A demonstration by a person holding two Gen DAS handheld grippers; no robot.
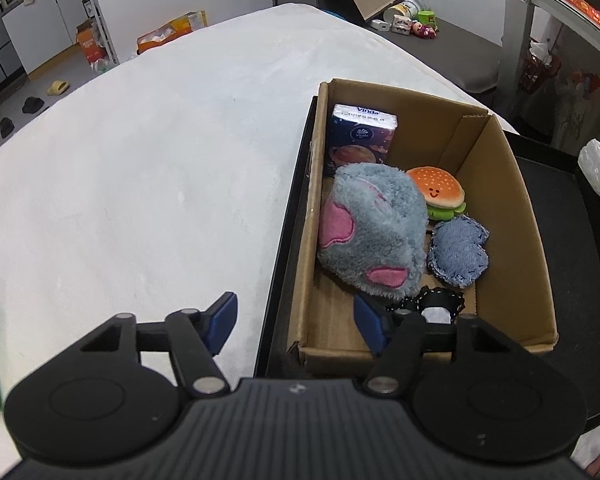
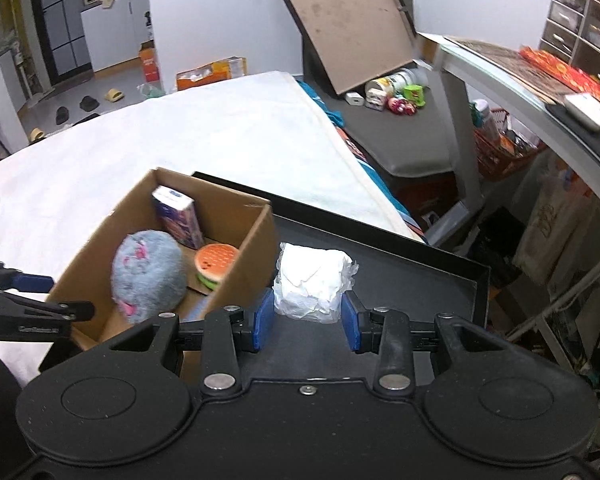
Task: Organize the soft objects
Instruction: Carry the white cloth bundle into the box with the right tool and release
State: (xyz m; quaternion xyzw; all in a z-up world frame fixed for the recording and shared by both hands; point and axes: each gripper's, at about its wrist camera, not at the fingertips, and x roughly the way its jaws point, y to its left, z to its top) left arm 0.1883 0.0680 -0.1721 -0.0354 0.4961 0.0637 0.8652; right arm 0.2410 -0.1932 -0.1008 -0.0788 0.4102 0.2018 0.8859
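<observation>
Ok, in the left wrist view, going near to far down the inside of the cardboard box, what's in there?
Black fabric piece with white stitching → grey and pink plush with the denim pouch beside it → burger toy → blue tissue pack standing at the far end of the cardboard box.

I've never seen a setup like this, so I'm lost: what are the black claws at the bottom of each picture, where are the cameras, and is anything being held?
Each claw is a hand-held two-finger gripper with a camera looking along its fingers. One picture comes from the left gripper, whose jaws straddle the cardboard box wall, gripping nothing. The box holds a grey plush, burger toy, denim pouch and tissue pack. The other comes from the right gripper, clamped on a white plastic-wrapped bundle above the black tray.
</observation>
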